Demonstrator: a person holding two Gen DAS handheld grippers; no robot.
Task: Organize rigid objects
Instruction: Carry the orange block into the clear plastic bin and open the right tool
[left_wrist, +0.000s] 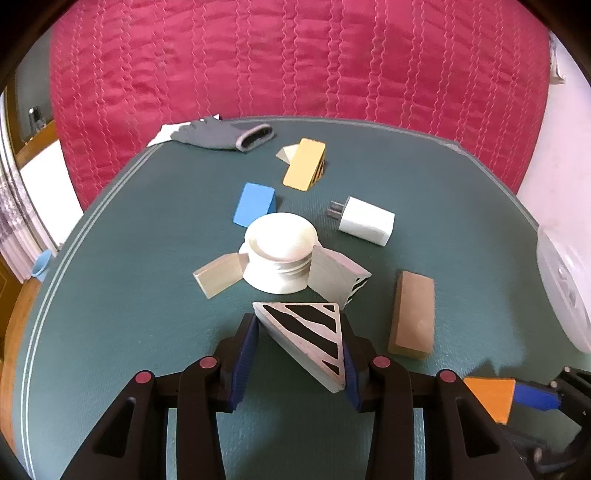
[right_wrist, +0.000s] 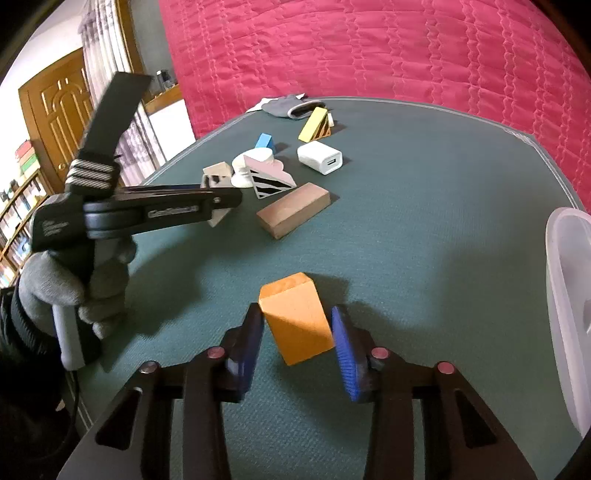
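Left hand-held gripper (left_wrist: 301, 350) clamps striped wedge (left_wrist: 310, 339); right hand-held gripper (right_wrist: 297, 332) grips orange block (right_wrist: 295, 317). Both on green desk (right_wrist: 424, 240), near edge.

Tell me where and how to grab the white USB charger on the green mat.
Grip the white USB charger across its two broad flat sides, mid-body, claw coming down from above. It lies flat with clear mat around it; avoid the prong end, probably too thin to hold steady.
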